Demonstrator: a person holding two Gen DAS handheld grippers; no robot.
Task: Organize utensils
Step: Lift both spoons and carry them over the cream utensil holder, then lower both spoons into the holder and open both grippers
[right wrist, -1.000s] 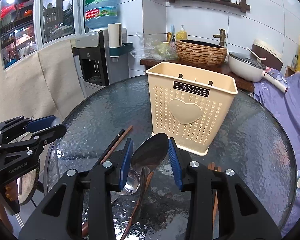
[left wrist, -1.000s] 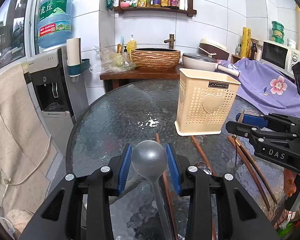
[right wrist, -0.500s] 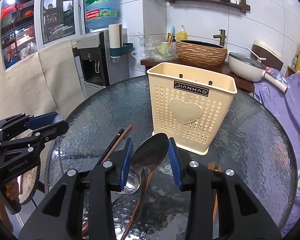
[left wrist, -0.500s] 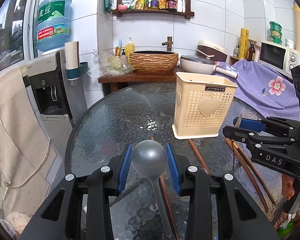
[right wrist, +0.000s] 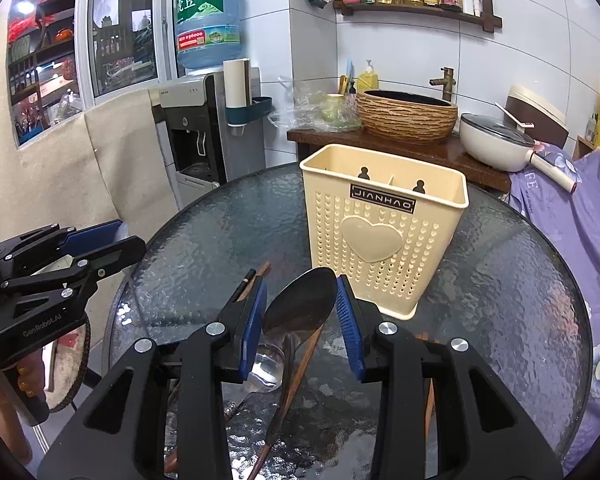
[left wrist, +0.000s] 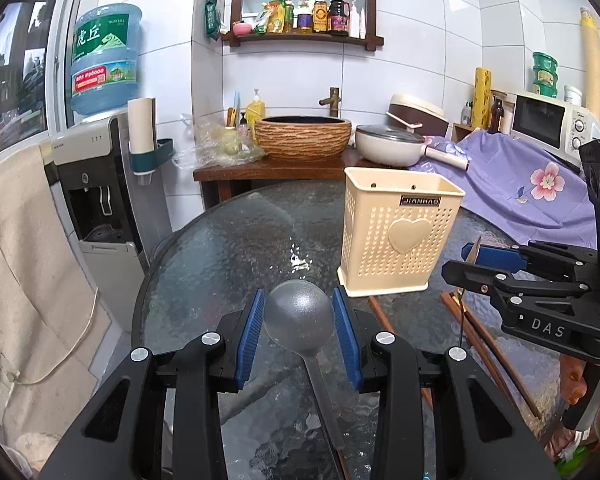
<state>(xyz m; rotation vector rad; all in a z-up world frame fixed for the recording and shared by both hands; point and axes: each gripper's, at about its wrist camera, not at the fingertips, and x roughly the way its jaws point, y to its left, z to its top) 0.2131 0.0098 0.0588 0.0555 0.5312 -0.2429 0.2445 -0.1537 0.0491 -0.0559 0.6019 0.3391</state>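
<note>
Between the left claw's (left wrist: 299, 334) blue pads sits a grey spoon (left wrist: 299, 312), bowl pinched, handle running back toward the camera and off the desk (left wrist: 220, 248). Right claw (right wrist: 300, 322) is clamped on a darker metal spoon (right wrist: 302, 306) the same way, bowl forward, tilted. Both spoons are up in the air, short of the cream holder (right wrist: 384, 236), which stands upright mid-desk.

Holder has a divider, so two compartments visible from the right view; both look empty, can't see the bottoms.

My read: step in hand is dropping the spoons in. To do it well:
- one claw at a time, the two are near each other and could clash over the opening
- tip each spoon handle-down, clear the rim, then let go low so it doesn't bounce out
- holder looks light, so avoid nudging the wall or it will likely slide on the glass
- same compartment for both spoons

Left on the desk: chopsticks (left wrist: 484, 340) and another spoon (right wrist: 266, 368), near the holder's base.
</note>
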